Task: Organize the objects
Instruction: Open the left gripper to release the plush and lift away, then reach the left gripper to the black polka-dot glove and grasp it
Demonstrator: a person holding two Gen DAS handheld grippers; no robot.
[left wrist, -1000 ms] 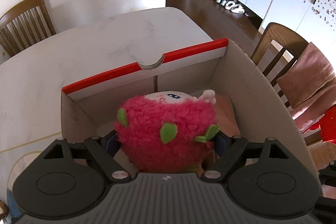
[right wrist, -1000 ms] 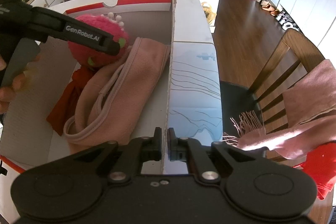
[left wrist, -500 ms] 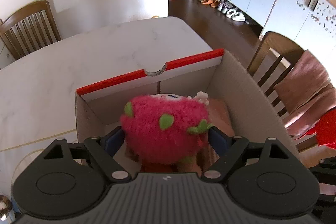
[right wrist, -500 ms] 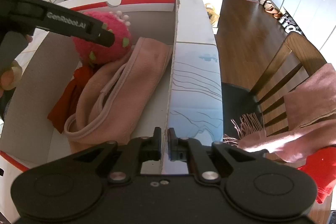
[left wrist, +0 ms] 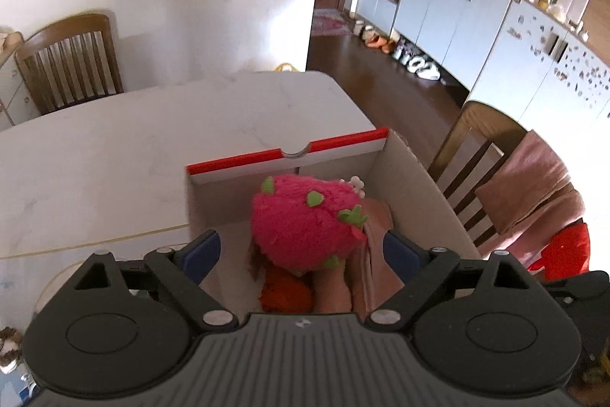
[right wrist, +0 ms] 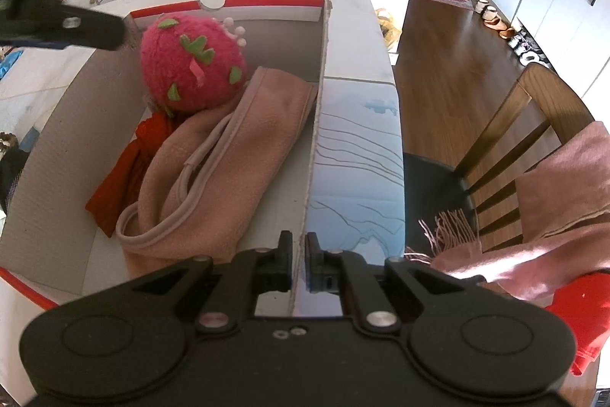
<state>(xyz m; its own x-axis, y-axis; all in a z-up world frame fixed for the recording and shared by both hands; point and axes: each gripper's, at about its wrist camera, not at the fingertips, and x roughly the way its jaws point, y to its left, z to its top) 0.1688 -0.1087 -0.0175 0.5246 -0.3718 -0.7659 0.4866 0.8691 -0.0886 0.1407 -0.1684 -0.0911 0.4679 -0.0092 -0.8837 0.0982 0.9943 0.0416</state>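
On the white table stands a cardboard box with a red-edged rim, and most of what shows of the job sits inside it: a pink plush strawberry lies at the far end, leaning on a folded pink cloth, with a red cloth tucked beside and partly under them. The left gripper hangs above the plush with its jaws opening wide; nothing is between the blue pads, which stand clear of the toy on either side, so the plush looks released and placed. The right gripper is closed to a narrow slit astride the box's near wall, pinching the cardboard edge and seemingly steadying the box. Left to sort, as far as can be judged: a pink scarf and something red draped over the chair beside the table. Clutter on a sideboard at the far left is too small to identify. The task appears partway done.
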